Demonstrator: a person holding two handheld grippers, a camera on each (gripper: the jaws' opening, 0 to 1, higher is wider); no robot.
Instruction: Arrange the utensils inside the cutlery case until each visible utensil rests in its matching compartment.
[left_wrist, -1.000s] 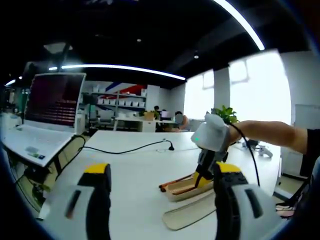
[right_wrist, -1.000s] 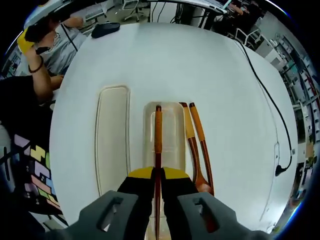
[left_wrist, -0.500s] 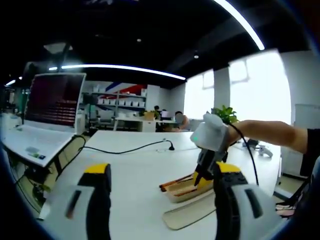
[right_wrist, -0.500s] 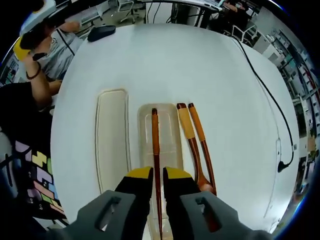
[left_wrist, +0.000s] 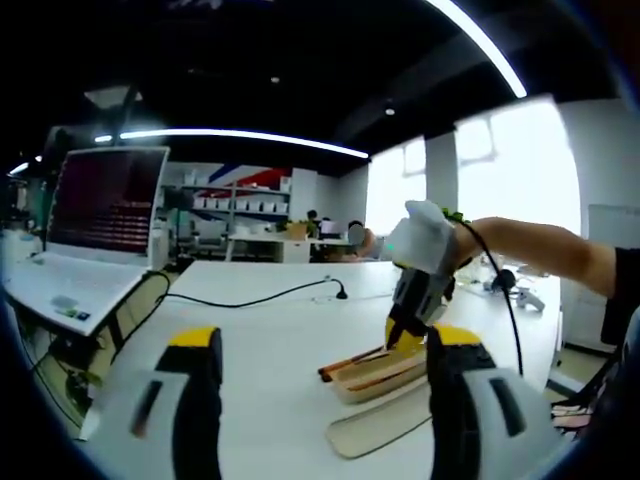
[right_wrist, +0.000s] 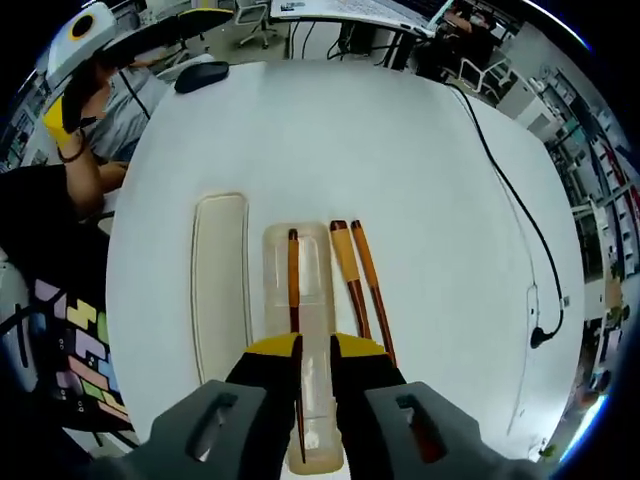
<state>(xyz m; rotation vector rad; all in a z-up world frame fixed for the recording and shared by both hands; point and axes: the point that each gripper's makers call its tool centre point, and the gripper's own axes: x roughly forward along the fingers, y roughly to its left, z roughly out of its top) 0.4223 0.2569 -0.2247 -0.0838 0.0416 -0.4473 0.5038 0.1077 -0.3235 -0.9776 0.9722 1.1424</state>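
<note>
The pale cutlery case (right_wrist: 318, 400) lies on the white table, with its lid (right_wrist: 220, 285) flat beside it on the left. One brown wooden stick (right_wrist: 292, 290) lies lengthwise in the case. Two more wooden utensils (right_wrist: 358, 280) lie side by side on the table just right of the case. My right gripper (right_wrist: 315, 345) hovers above the case's near end, open a little, with nothing in it. In the left gripper view the right gripper (left_wrist: 410, 305) hangs over the case (left_wrist: 375, 378). My left gripper (left_wrist: 325, 340) stands wide open and empty, well short of the case.
A black cable (right_wrist: 500, 170) runs along the table's right side and a dark object (right_wrist: 200, 75) sits at its far edge. A person (right_wrist: 50, 210) is at the left edge. A screen (left_wrist: 110, 200) stands on a side desk.
My right gripper has opened, let go of the brown stick and risen away. The stick now lies in the case. The left gripper has stayed put.
</note>
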